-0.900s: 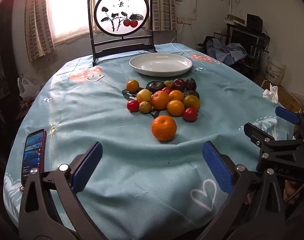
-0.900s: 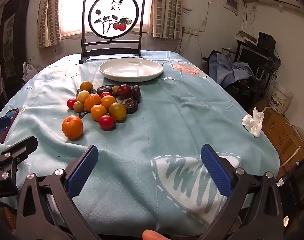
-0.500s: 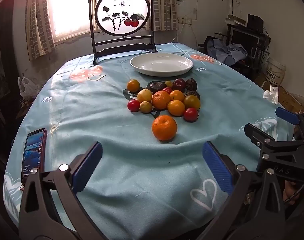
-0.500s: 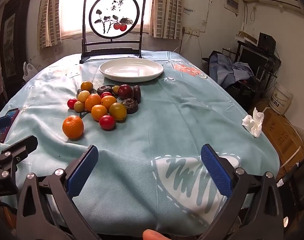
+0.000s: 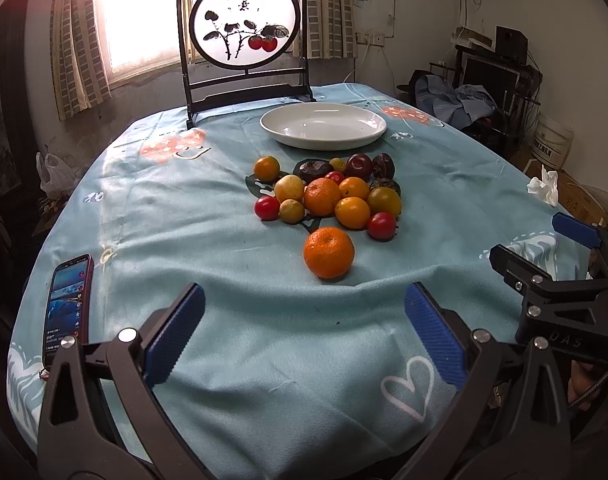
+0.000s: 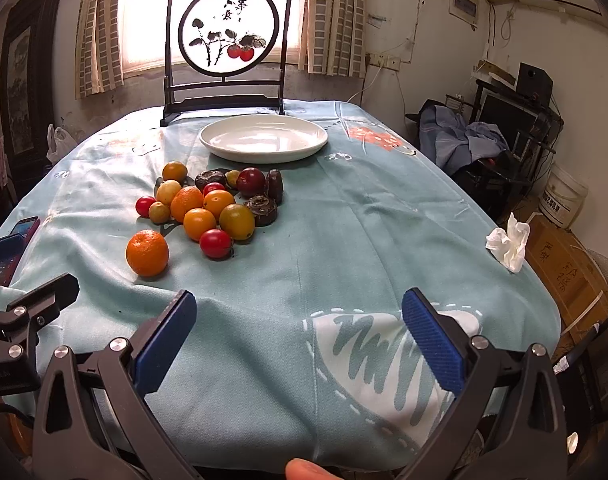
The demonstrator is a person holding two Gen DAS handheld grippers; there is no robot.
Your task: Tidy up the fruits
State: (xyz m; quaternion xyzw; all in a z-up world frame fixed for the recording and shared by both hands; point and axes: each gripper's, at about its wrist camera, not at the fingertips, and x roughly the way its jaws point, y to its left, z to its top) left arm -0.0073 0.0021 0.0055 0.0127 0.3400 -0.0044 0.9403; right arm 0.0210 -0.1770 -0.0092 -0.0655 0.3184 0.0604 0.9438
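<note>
A cluster of small fruits (image 5: 332,194) lies on the blue tablecloth: oranges, yellow fruits, red tomatoes, dark plums. It also shows in the right wrist view (image 6: 215,204). One large orange (image 5: 328,253) sits apart in front of the cluster, also seen in the right wrist view (image 6: 147,253). An empty white plate (image 5: 323,125) stands behind the cluster, also in the right wrist view (image 6: 263,138). My left gripper (image 5: 304,336) is open and empty, short of the large orange. My right gripper (image 6: 299,340) is open and empty, right of the fruits.
A phone (image 5: 65,308) lies near the table's left front edge. A framed painted screen (image 5: 245,40) stands at the far edge. A crumpled tissue (image 6: 508,242) lies near the right edge. Furniture and a bucket (image 6: 564,196) stand to the right of the table.
Both views shift only slightly; the fruits and plate have not moved. Both grippers stay open.
</note>
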